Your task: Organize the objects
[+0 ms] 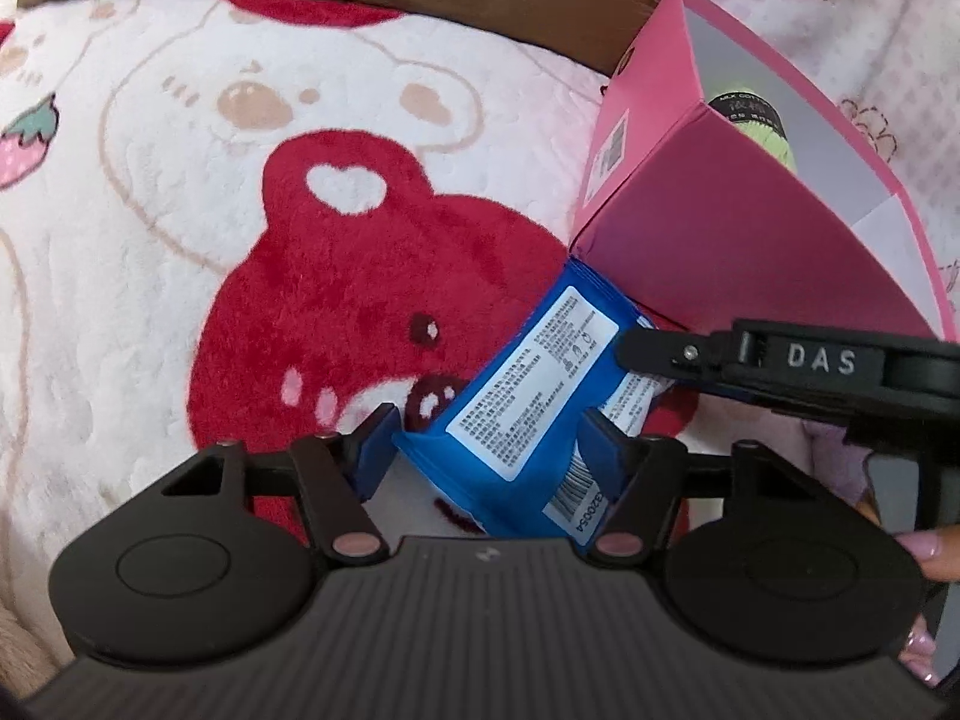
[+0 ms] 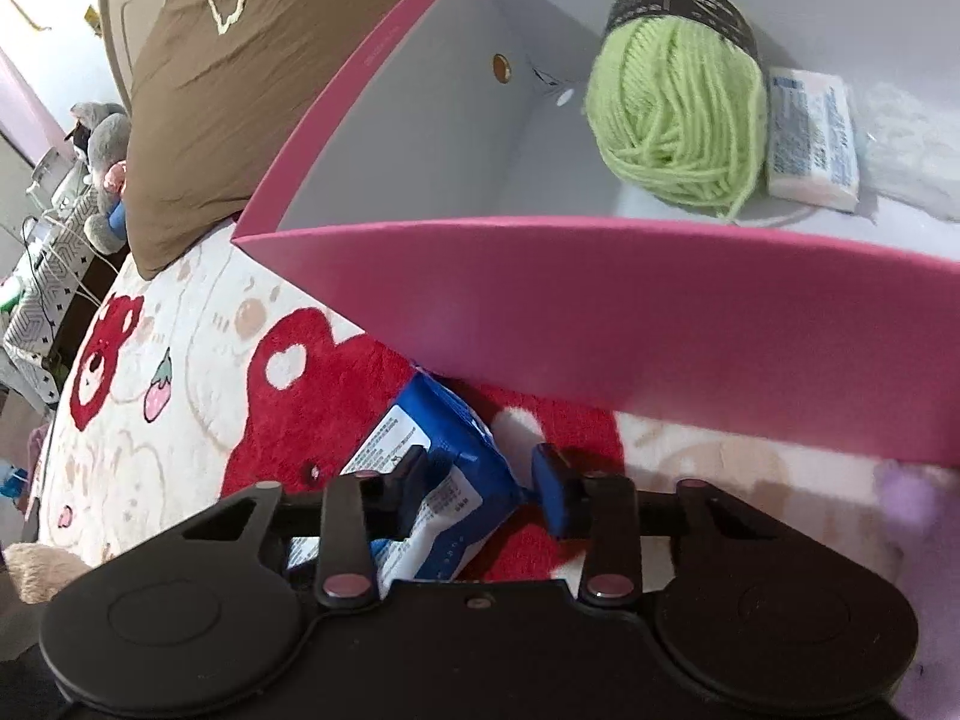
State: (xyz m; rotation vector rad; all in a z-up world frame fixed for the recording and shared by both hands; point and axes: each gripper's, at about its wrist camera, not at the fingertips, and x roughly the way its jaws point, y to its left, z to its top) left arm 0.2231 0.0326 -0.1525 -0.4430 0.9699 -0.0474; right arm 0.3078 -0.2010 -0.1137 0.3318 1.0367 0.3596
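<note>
Blue packet (image 1: 516,396), one, pinched by both grippers' fingers (image 1: 606,441), one pink box (image 1: 720,228)

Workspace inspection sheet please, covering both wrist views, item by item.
Surface: bear-print blanket on a bed.
Job's things: blue packet lying against the open pink box; green yarn and white packet inside the box.
Clutter: nothing seen.
Grippers: left gripper straddles the blue packet, pressure unclear; right gripper shut on it.
Cables: cords beside the bed.
Surroundings: brown pillow, grey plush toy.
</note>
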